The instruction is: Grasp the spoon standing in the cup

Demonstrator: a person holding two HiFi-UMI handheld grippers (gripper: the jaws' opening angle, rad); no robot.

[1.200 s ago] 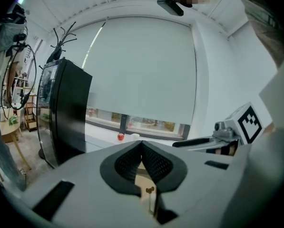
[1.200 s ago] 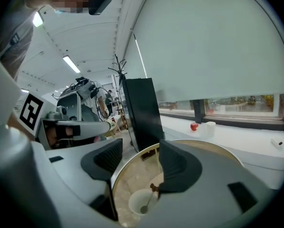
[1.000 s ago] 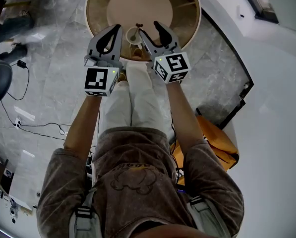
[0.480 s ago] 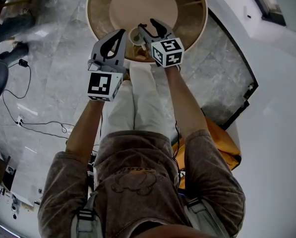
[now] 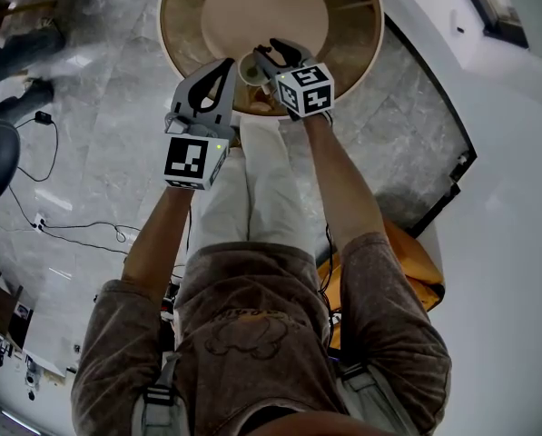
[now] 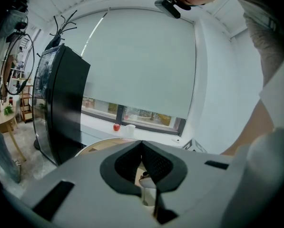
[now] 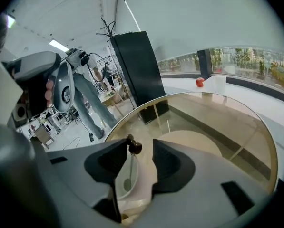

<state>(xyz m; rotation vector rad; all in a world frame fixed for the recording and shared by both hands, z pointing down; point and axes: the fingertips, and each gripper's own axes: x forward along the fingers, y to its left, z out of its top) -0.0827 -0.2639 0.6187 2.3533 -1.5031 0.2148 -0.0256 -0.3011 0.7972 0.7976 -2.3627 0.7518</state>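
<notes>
A small white cup (image 5: 250, 69) stands near the front edge of the round glass table (image 5: 361, 53). In it stands a spoon (image 7: 133, 147) with a dark knob on top. My right gripper (image 7: 141, 146) reaches down over the cup (image 7: 127, 179). Its jaws have just been closing; they sit either side of the knob, which is close to the left pad, with a gap on the right. In the head view this gripper (image 5: 272, 54) is just right of the cup. My left gripper (image 5: 227, 64) hangs left of the cup, jaws (image 6: 142, 144) shut on nothing, with the cup (image 6: 146, 190) behind them.
The table has a round wooden base under the glass. A tall black cabinet (image 7: 137, 65) stands beyond it, and a red apple (image 7: 200, 82) lies on the windowsill. A person (image 7: 92, 99) stands in the background. Cables (image 5: 34, 153) run across the marble floor at the left.
The right gripper has come down over the cup and tipped downward, and its jaws have narrowed round the spoon's top. The left gripper has barely shifted.
</notes>
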